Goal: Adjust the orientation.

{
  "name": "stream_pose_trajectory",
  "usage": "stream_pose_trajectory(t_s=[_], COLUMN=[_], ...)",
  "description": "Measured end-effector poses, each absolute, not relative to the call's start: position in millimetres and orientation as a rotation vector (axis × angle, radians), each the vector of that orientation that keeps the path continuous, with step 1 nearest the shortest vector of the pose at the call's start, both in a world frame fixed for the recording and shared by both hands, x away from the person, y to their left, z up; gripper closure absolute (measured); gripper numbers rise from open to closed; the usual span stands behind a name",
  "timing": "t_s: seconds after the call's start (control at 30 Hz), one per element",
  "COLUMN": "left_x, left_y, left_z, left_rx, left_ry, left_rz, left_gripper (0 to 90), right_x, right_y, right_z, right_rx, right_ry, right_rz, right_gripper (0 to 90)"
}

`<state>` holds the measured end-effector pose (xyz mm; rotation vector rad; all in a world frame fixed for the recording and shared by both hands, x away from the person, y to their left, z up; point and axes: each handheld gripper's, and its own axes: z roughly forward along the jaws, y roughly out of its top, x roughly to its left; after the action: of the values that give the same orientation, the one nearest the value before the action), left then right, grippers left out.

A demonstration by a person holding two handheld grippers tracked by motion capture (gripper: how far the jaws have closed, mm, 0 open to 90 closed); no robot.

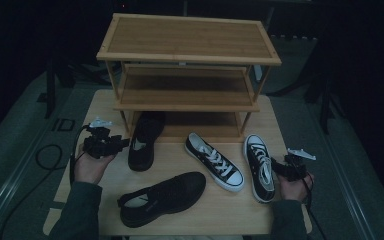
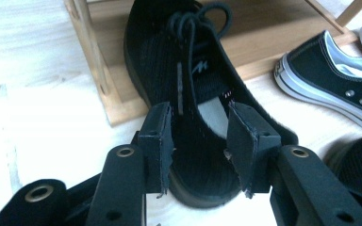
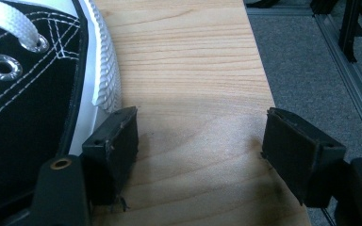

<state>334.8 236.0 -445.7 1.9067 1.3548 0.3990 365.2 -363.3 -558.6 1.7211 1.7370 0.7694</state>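
A black knit shoe (image 1: 142, 140) lies with its toe under the bottom shelf of the bamboo shoe rack (image 1: 187, 55). My left gripper (image 1: 122, 144) hovers just left of its heel. In the left gripper view the left gripper (image 2: 198, 141) is open, and the black knit shoe (image 2: 188, 70) lies beyond the pads (image 2: 158, 141), untouched. A second black knit shoe (image 1: 162, 197) rests near the front edge. Two black-and-white canvas sneakers (image 1: 215, 161) (image 1: 260, 167) lie to the right. My right gripper (image 1: 286, 167) (image 3: 200, 150) stands open over bare wood, beside the right canvas sneaker (image 3: 28, 94).
The wooden table (image 1: 190, 215) ends close to my right gripper, with grey floor (image 3: 311, 70) beyond its edge. A rack post (image 2: 94, 61) stands left of the black shoe. The rack's top and middle shelves hold nothing. Cables trail on the floor at left (image 1: 45, 155).
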Motion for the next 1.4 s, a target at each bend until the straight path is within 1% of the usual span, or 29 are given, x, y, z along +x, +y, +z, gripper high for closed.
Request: stream_pose_trajectory(t_s=[0.13, 0.5, 0.53, 0.7, 1.0, 1.4], left_x=[324.3, 312.6, 311.7, 310.3, 309.9, 307.1], left_y=[239.5, 242.9, 243.0, 240.8, 229.4, 221.7], left_z=[-449.7, -469.3, -473.9, -481.8, -499.2, -511.7], left_rx=[1.903, 1.932, 1.942, 1.966, 2.060, 2.088], left_ry=[1.351, 1.384, 1.391, 1.393, 1.367, 1.356], left_rz=[0.374, 0.331, 0.313, 0.303, 0.262, 0.255], left_gripper=[65.2, 66.4, 67.4, 67.1, 65.0, 62.7], right_x=[365.2, 365.2, 365.2, 365.2, 365.2, 365.3], right_y=[-363.3, -363.3, -363.2, -363.2, -363.2, -363.2], right_z=[-558.6, -558.6, -558.6, -558.6, -558.6, -558.6], right_rx=[1.721, 1.721, 1.722, 1.722, 1.722, 1.722], right_ry=[1.737, 1.737, 1.737, 1.737, 1.737, 1.736], right_rz=[0.769, 0.769, 0.769, 0.769, 0.769, 0.770], right_gripper=[27.1, 27.2, 27.1, 27.1, 27.1, 27.1])
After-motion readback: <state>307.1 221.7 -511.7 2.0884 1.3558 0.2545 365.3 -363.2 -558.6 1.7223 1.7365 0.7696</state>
